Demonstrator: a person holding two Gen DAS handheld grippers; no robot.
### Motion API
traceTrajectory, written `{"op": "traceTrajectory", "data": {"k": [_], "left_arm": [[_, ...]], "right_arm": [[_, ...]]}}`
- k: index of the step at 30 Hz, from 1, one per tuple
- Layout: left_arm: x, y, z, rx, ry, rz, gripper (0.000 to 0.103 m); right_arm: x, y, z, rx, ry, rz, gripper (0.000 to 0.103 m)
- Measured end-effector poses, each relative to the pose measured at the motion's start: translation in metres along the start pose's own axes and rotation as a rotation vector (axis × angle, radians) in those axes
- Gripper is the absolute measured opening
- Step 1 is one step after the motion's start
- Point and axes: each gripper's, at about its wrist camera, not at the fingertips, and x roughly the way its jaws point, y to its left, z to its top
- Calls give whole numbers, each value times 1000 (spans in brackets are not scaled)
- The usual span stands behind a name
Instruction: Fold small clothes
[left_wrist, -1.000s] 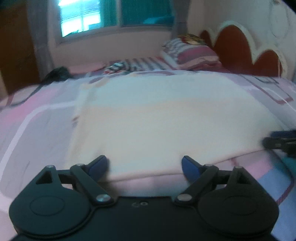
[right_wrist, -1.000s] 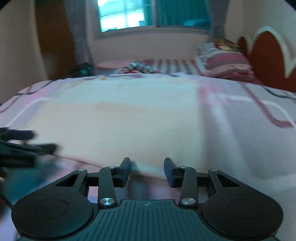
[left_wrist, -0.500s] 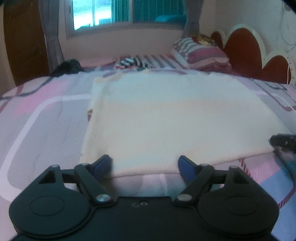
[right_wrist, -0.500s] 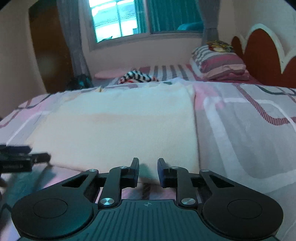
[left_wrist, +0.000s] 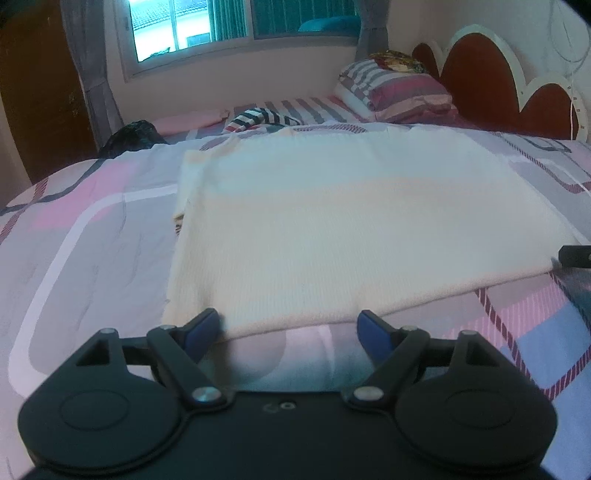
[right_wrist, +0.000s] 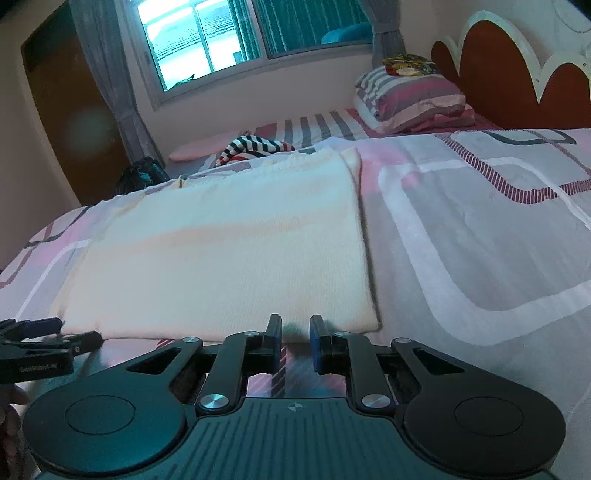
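A cream knit garment (left_wrist: 332, 229) lies flat on the bed, folded into a rectangle; it also shows in the right wrist view (right_wrist: 229, 254). My left gripper (left_wrist: 288, 326) is open wide, its blue fingertips at the garment's near edge by its left corner. My right gripper (right_wrist: 294, 341) has its jaws narrowed to a small gap with nothing between them, just short of the near edge by the right corner. The left gripper also shows in the right wrist view (right_wrist: 48, 334), and the right gripper's tip in the left wrist view (left_wrist: 576, 255).
The bed (right_wrist: 480, 229) has a pink, grey and white patterned cover. A striped garment (right_wrist: 255, 146) and stacked pillows (right_wrist: 410, 99) lie at the far end by the red headboard (right_wrist: 517, 70). A dark bag (left_wrist: 131, 136) sits at the far left.
Both grippers have pulled back and steadied at the garment's near edge. The right gripper's jaws have narrowed. The garment lies still.
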Motion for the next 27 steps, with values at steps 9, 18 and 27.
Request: {"op": "traceTrajectory", "data": {"k": [9,18,27], "left_arm": [[-23,36,-20,-445,29,-189,64],[7,93,-47,-1075,-58,-373,58],[50,94,-37,-1176,-119,-325,8]], "right_arm": [[-16,11,9,-23,-24,33,16],[-1,36,36,-36,-60,112,16],[55,53,63,-14,-81,191,0]]}}
